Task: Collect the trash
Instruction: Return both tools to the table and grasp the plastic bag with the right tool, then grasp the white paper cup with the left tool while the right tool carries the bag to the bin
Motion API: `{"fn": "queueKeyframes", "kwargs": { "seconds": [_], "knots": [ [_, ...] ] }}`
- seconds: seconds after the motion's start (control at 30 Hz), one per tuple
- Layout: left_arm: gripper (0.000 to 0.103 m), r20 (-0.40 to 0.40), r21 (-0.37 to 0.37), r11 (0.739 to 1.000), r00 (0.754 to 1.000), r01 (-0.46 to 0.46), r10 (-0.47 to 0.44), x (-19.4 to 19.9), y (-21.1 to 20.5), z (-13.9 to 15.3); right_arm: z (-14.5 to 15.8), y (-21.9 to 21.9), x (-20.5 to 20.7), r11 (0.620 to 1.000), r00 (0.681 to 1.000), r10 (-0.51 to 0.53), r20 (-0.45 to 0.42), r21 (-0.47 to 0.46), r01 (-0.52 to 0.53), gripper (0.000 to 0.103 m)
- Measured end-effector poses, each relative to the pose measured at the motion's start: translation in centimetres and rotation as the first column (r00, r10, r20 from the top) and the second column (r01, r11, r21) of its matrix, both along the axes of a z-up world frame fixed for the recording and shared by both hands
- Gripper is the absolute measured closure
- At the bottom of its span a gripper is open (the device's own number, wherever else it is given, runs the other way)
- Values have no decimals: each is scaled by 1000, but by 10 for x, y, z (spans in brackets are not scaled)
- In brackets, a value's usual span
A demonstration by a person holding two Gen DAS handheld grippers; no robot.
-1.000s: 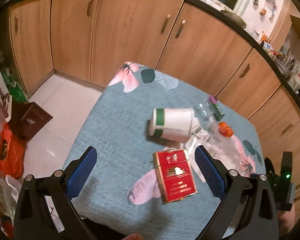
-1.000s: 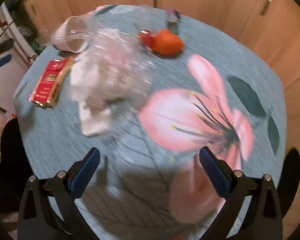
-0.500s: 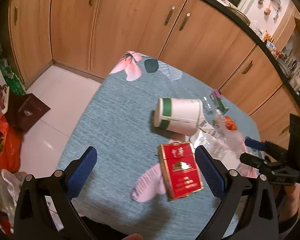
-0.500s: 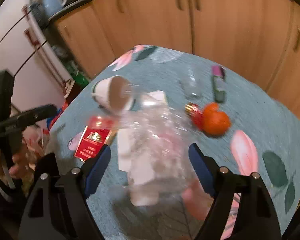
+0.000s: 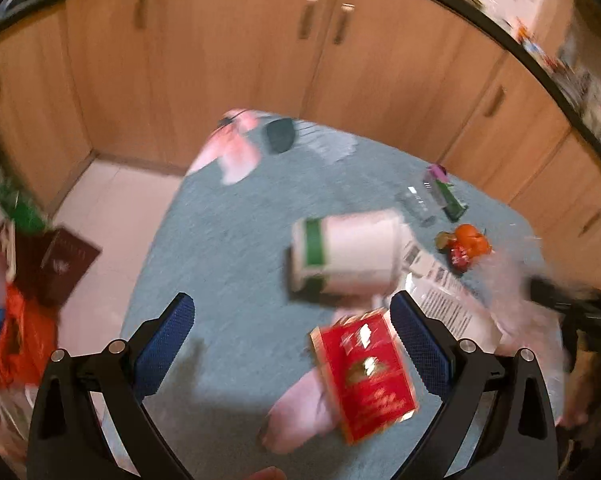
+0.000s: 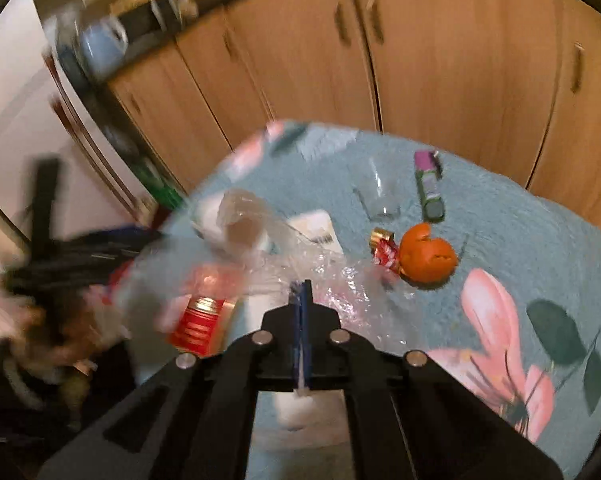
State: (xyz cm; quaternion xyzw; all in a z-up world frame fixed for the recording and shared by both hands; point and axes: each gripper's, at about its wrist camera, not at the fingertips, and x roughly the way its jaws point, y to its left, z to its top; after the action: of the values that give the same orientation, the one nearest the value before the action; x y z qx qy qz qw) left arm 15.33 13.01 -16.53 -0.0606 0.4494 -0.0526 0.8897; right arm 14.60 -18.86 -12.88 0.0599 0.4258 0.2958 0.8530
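Note:
My right gripper is shut on a crumpled clear plastic bag and holds it over the table. My left gripper is open and empty above the table's near edge. A red cigarette pack lies between its fingers, nearer the right one; it shows blurred in the right wrist view. A white paper cup with green bands lies on its side beyond the pack. A white receipt lies to its right. An orange peel and a red wrapper lie further right.
The table has a teal cloth with pink flowers. A small glass and a purple-green tube stand at its far side. Wooden cabinets run behind. Bags and a brown box sit on the floor at left.
My right gripper has closed from open onto the plastic bag and lifted it. My left gripper has shifted a little; the view is blurred by motion.

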Motion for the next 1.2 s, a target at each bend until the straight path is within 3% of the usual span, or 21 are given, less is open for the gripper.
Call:
{"fn": "queueKeyframes", "kwargs": {
  "seconds": [0.13,0.33,0.47,0.5,0.53,0.57,0.7,0.93,1.07,1.2],
  "knots": [
    [8,-10,114,993,1000,3,-2,25,-27,-5,23,-44,-32,995,997,-63,42,77,59,101],
    [8,-68,61,995,995,79,-75,41,-49,-12,11,-90,-47,984,990,-140,14,115,138,101],
    [9,-115,59,998,993,-3,10,58,-50,-30,9,-101,-55,978,990,-143,16,153,139,101],
    [12,-127,50,998,991,-27,33,62,-48,-33,10,-103,-56,977,989,-144,23,164,138,101],
    [29,-142,42,998,988,-53,58,66,-47,-38,12,-105,-57,974,988,-148,30,176,141,101],
    [37,-163,31,997,984,-67,71,68,-46,-42,12,-107,-59,973,988,-153,37,183,144,101],
    [37,-172,0,995,980,-98,97,70,-47,-45,20,-119,-66,965,980,-190,59,194,176,101],
    [37,-83,-58,990,988,-132,127,54,-43,-7,28,-143,-75,942,971,-235,53,260,214,101],
    [37,-7,-64,995,997,-82,82,34,-59,29,28,-163,-82,927,960,-277,37,274,257,101],
    [37,19,-86,996,1000,-15,17,20,-84,49,25,-190,-93,902,941,-338,16,290,319,101]
  ]
}}
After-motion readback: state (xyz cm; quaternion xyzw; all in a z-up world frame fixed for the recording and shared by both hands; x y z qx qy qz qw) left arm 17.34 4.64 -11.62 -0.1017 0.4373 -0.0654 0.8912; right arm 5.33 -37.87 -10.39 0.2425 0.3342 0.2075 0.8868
